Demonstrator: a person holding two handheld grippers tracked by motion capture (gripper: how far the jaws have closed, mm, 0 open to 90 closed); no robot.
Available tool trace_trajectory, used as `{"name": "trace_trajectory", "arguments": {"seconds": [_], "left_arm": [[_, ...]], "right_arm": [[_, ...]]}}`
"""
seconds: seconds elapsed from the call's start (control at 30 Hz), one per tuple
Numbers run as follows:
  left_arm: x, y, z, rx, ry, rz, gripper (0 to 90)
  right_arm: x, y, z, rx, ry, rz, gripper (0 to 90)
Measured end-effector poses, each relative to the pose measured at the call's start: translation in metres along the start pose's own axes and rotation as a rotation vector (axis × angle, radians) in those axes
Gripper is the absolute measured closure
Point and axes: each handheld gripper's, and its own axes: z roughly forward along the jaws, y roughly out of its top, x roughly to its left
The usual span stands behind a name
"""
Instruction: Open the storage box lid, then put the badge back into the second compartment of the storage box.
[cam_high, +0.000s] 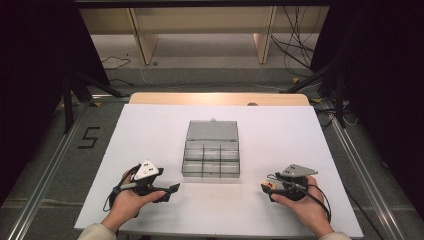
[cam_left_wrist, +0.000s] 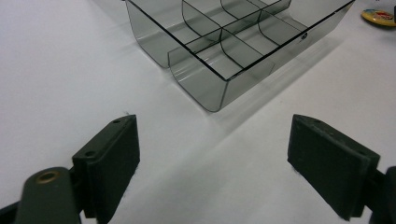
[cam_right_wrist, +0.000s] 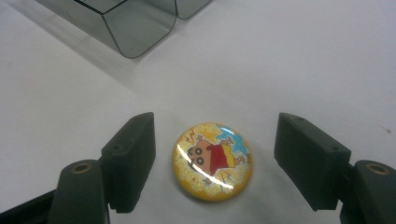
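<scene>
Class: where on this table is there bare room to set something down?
Bare patches lie left and right of the clear box, out to the table edges. It is tighter near the front: left gripper, right gripper straddling the badge.

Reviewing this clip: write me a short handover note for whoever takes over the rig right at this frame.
Left tool: open, holding nothing, low over the white table, pointing at the near corner of the smoky clear plastic compartment box.
Right tool: open, jaws either side of the round yellow cartoon badge, which lies flat on the table; not yet gripped.
Box: at table centre, lid open and laid back, and the compartments that show look empty.
Done: box stands open, right tool lined up on the badge.
Left: probably close on the badge, lift it and place it in a compartment; closing the lid may follow.
</scene>
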Motion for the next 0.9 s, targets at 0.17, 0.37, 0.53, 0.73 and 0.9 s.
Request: {"name": "trace_trajectory", "arguments": {"seconds": [0.17,0.37,0.53,0.73,0.9], "left_arm": [[-0.001,0.0003,0.0008,0.002,-0.001,0.0,16.7],[-0.0007,0.0004,0.002,0.004,-0.001,-0.003,16.6],[-0.0015,0.0016,0.001,-0.001,0.001,0.002,16.6],[-0.0012,0.0004,0.0022,0.006,-0.008,0.001,16.6],[-0.0004,0.0007,0.0017,-0.001,-0.004,-0.005,16.7]], "right_arm": [[-0.0003,-0.0003,-0.001,-0.006,0.002,0.002,29.6],[-0.0013,-0.0017,-0.0022,-0.005,0.0,0.007,29.4],[-0.0016,-0.003,-0.0034,-0.009,-0.001,0.006,28.9],[-0.0019,-0.0038,-0.0032,-0.008,-0.003,-0.005,29.4],[-0.002,-0.0048,-0.0017,0.0,0.002,-0.015,30.3]]}}
